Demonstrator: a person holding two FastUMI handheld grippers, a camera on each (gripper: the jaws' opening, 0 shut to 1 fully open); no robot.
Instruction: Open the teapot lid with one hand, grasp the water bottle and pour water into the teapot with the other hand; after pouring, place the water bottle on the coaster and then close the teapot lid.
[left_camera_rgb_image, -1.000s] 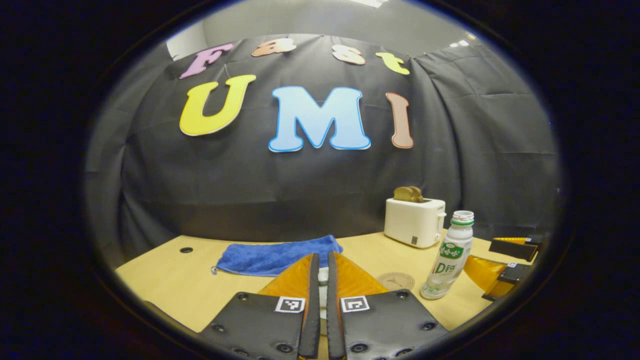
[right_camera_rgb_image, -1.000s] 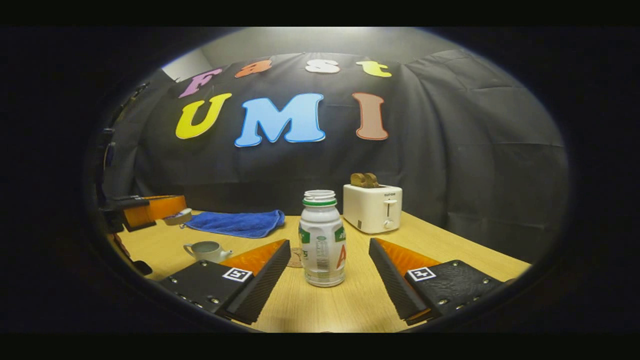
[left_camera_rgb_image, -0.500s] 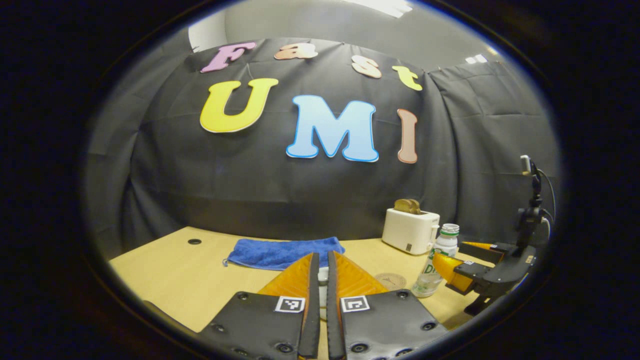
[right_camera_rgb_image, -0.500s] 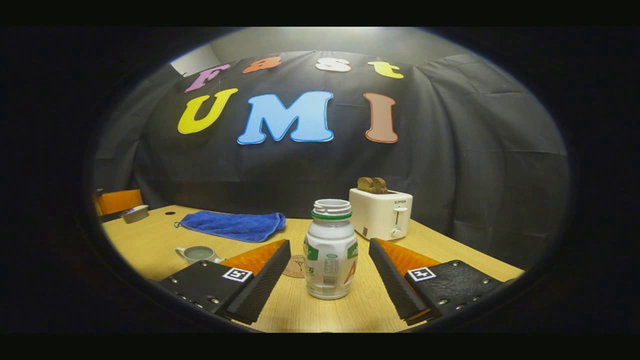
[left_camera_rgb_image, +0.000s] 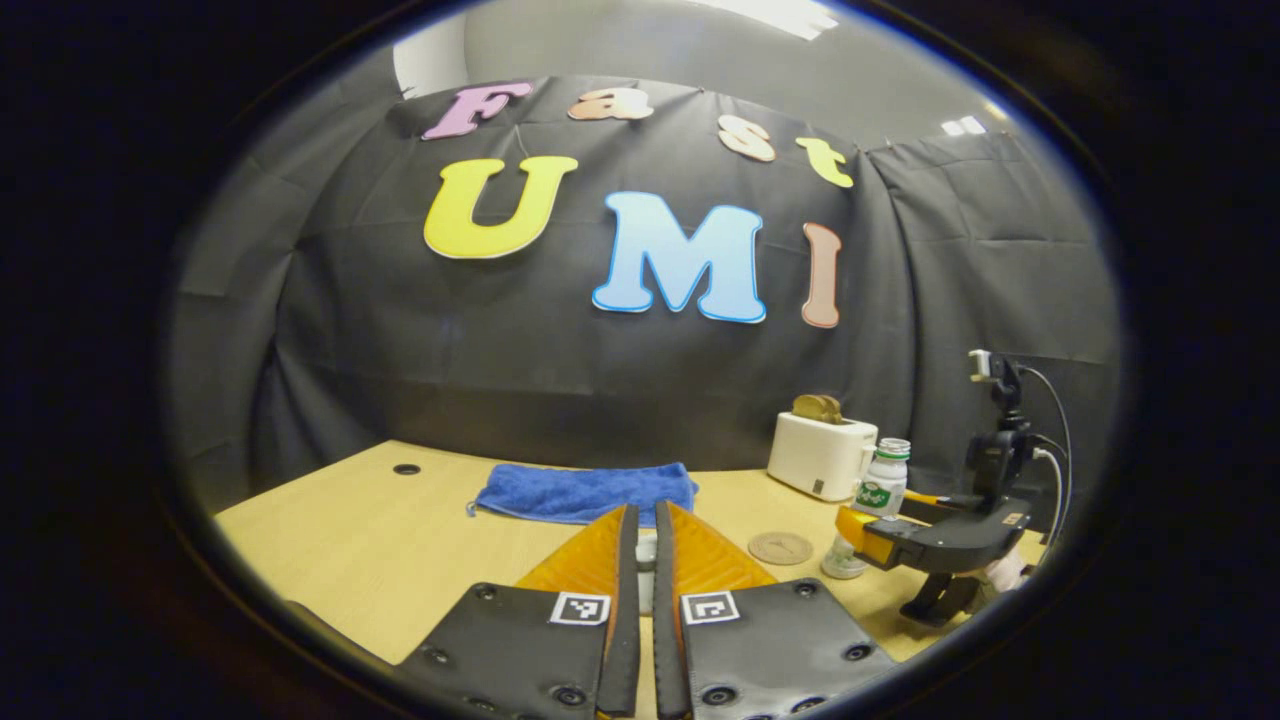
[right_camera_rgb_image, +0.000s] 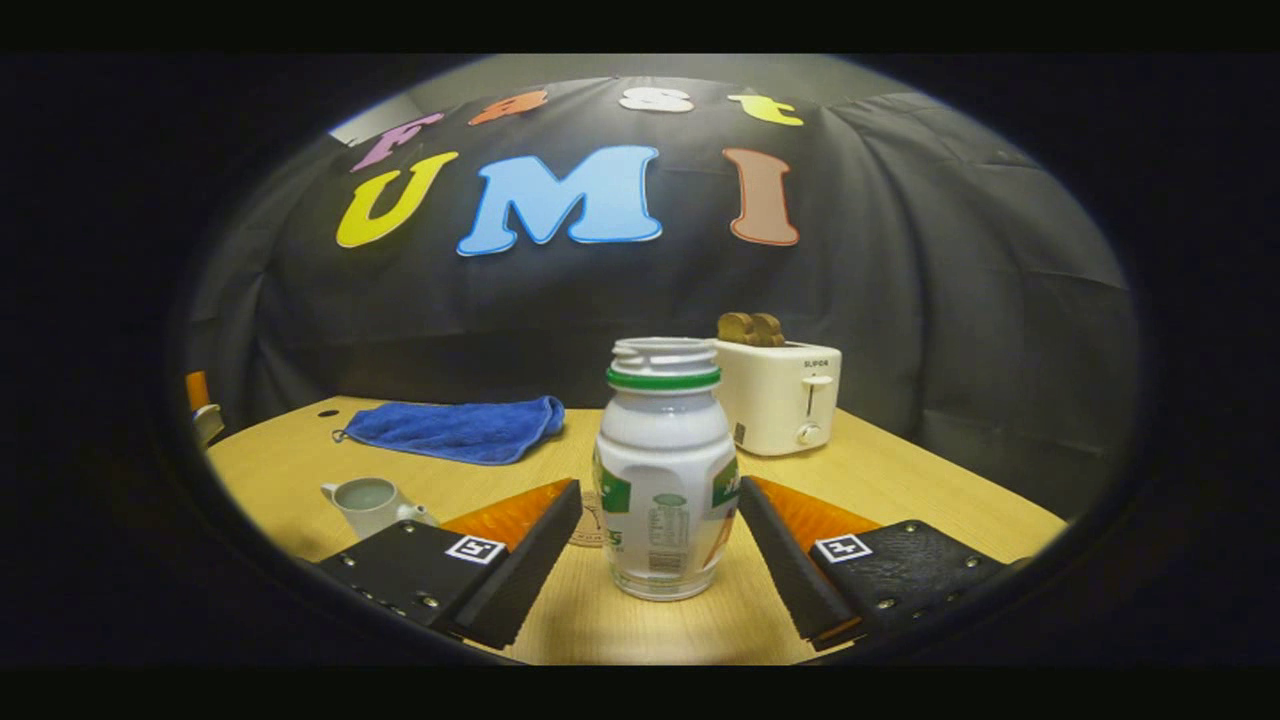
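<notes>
A white, uncapped water bottle (right_camera_rgb_image: 665, 480) with a green neck ring stands upright on the table between the fingers of my right gripper (right_camera_rgb_image: 660, 490), which is open with narrow gaps on both sides. The left gripper view shows that bottle (left_camera_rgb_image: 875, 490) and the right gripper (left_camera_rgb_image: 882, 512) around it at the far right. The white teapot (right_camera_rgb_image: 370, 503) stands lidless at the left. My left gripper (left_camera_rgb_image: 646, 512) is shut on the small white teapot lid (left_camera_rgb_image: 647, 562), held above the table. The round brown coaster (left_camera_rgb_image: 780, 547) lies left of the bottle.
A white toaster (right_camera_rgb_image: 778, 395) with bread in it stands behind the bottle near the back wall. A blue towel (right_camera_rgb_image: 455, 428) lies at the back of the wooden table (right_camera_rgb_image: 900, 480). A small hole (left_camera_rgb_image: 406, 468) sits in the far left tabletop.
My right gripper has moved forward and its open fingers now flank the bottle. My left gripper, still holding the lid, has drawn back and away from the bottle.
</notes>
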